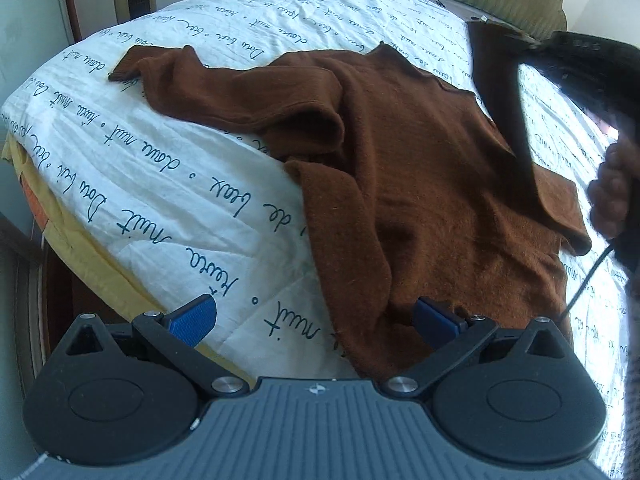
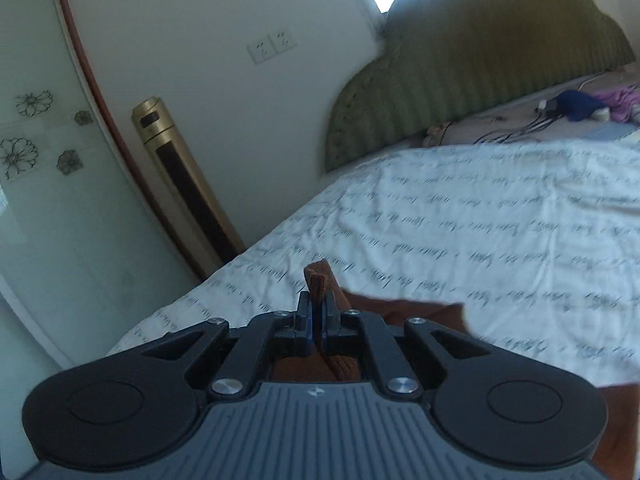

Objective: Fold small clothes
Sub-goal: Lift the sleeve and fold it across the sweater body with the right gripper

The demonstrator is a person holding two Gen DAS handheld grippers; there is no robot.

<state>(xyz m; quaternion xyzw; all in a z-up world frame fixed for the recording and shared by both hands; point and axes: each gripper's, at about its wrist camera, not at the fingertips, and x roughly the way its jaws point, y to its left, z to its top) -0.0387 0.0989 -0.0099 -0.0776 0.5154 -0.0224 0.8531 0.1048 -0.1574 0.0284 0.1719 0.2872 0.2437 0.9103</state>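
Observation:
A small brown sweater (image 1: 420,168) lies on a white bedspread (image 1: 180,184) with dark handwriting. Its left sleeve (image 1: 168,68) stretches out to the far left. My left gripper (image 1: 316,316) is open and empty, low over the sweater's near hem, with one blue pad (image 1: 192,320) over the bedspread. My right gripper (image 2: 318,316) is shut on the cuff of the right sleeve (image 2: 318,280) and holds it lifted above the bed. In the left wrist view the right gripper (image 1: 536,44) shows at the upper right with the sleeve (image 1: 504,92) hanging from it.
The bed's near left edge (image 1: 80,240) has a yellow sheet below it. A green padded headboard (image 2: 480,64) stands at the far end. A gold tower fan (image 2: 180,184) stands by the wall. Cables and small items (image 2: 568,108) lie near the headboard.

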